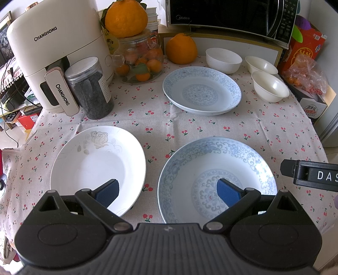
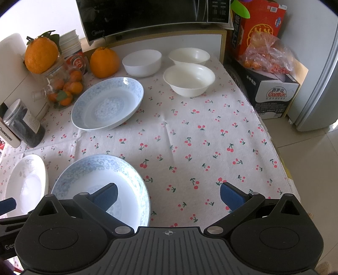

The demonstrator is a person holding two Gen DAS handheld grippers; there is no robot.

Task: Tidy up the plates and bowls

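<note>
Plates sit flat, rims up, on the cherry-print tablecloth (image 1: 160,127): white rose plate (image 1: 98,167) near-left, blue-patterned plate (image 1: 217,179) beside it, another blue plate (image 1: 201,91) behind. Left gripper (image 1: 168,191) and right gripper (image 2: 168,195) both gape wide, holding nothing. Only the right wrist view shows the floor (image 2: 312,169).

Cherry-print tablecloth (image 2: 190,135) — air fryer (image 1: 52,52), dark jar (image 1: 90,88), oranges (image 1: 181,48), microwave (image 1: 232,14), boxes (image 2: 272,93) behind.

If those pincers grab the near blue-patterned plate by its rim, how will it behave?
The near blue-patterned plate looks like glazed ceramic: probably stiff, fairly heavy and breakable. Its glossy sheen suggests the rim may slip between pads. The tablecloth beneath would likely drag or bunch if the plate is pushed.
</note>
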